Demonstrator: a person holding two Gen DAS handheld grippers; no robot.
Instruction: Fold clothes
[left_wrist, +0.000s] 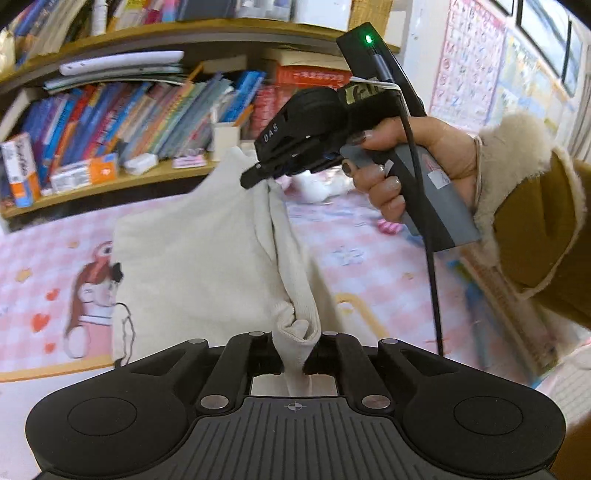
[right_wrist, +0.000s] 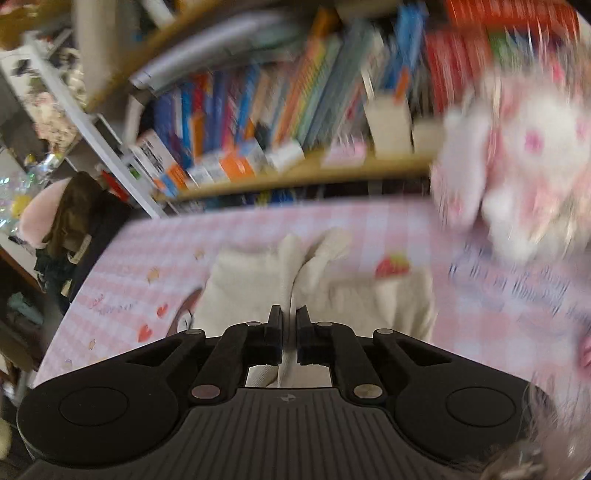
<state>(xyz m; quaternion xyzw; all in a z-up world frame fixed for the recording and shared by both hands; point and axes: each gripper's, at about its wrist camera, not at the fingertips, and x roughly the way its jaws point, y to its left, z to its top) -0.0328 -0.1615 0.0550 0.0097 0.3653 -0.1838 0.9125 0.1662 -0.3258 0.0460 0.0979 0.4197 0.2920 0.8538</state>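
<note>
Surface: bench (left_wrist: 369, 236) under a pink checked cover with cartoon prints. Behind it, a wooden bookshelf (left_wrist: 122, 122) packed with books; wall charts (left_wrist: 469, 70) beyond the right hand-held gripper. A pink-and-white plush toy (right_wrist: 517, 177) sits ahead and to the right of the right unit, blurred. The cream garment (left_wrist: 192, 258) hangs lifted between both units, lower part draped toward the bench. Left hand-held gripper (left_wrist: 293, 352) is clenched on a bunched fold; right hand-held gripper (right_wrist: 290, 325), gripped by a hand (left_wrist: 417, 166), is clamped on another edge.
</note>
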